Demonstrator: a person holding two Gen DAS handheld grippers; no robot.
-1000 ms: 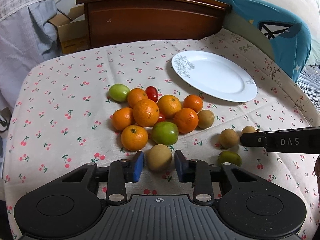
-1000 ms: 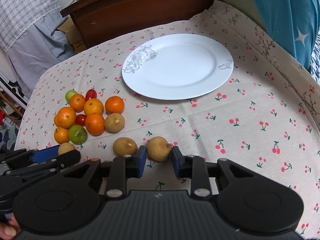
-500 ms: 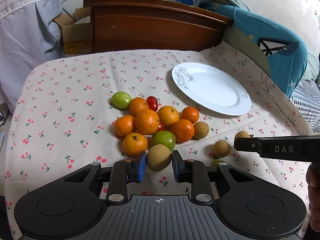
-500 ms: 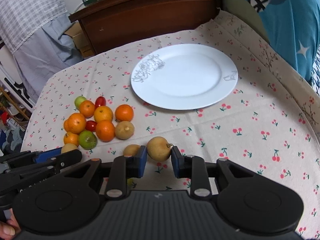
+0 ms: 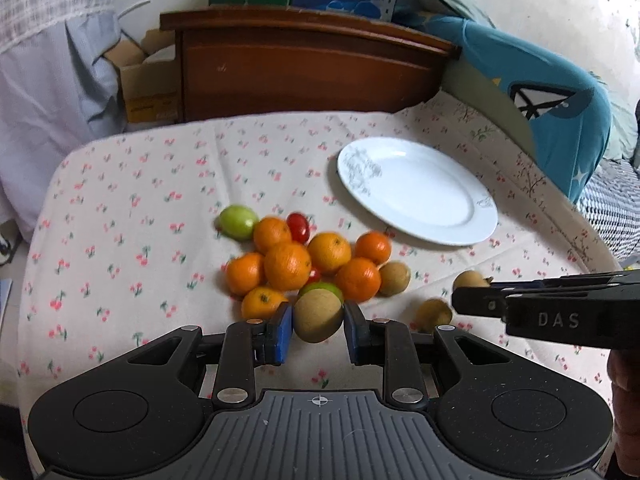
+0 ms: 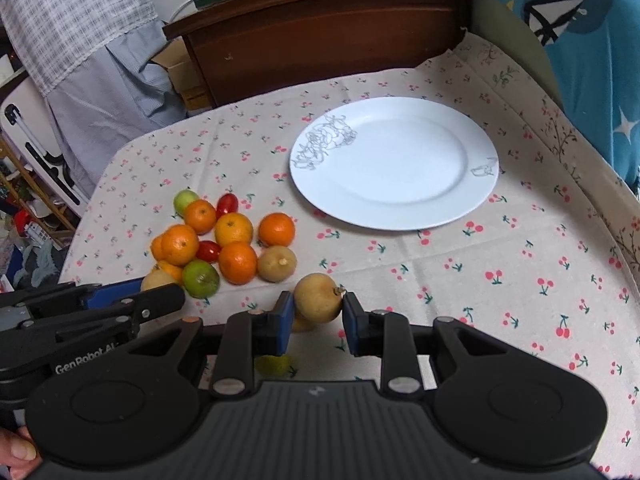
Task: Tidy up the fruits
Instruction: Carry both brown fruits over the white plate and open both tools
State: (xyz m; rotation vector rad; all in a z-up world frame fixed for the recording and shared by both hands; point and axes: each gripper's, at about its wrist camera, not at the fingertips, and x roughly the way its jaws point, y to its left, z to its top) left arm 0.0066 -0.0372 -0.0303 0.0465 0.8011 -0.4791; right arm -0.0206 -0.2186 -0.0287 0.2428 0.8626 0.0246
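Note:
My left gripper (image 5: 318, 314) is shut on a round brown fruit (image 5: 316, 326), held just above the cherry-print cloth in front of the pile of oranges (image 5: 288, 264). My right gripper (image 6: 317, 306) is shut on a second brown fruit (image 6: 316, 294) with a small stem, also off the cloth. A white plate (image 6: 394, 162) with nothing on it lies beyond, at the right in the left wrist view (image 5: 416, 190). In the left wrist view the right gripper's fingers (image 5: 480, 304) reach in from the right. In the right wrist view the left gripper's fingers (image 6: 160, 298) show at the left.
The pile also holds green fruits (image 6: 201, 279), cherry tomatoes (image 6: 227, 204) and a brown fruit (image 6: 277, 263). Another brown fruit (image 5: 434, 314) and a green one (image 6: 272, 364) lie near the grippers. A wooden headboard (image 5: 304, 68) and a blue cushion (image 5: 560, 92) stand behind the table.
The left jaws closed onto the brown fruit that lay between them and raised it off the cloth. The right gripper, shut on its fruit throughout, has lifted it slightly too.

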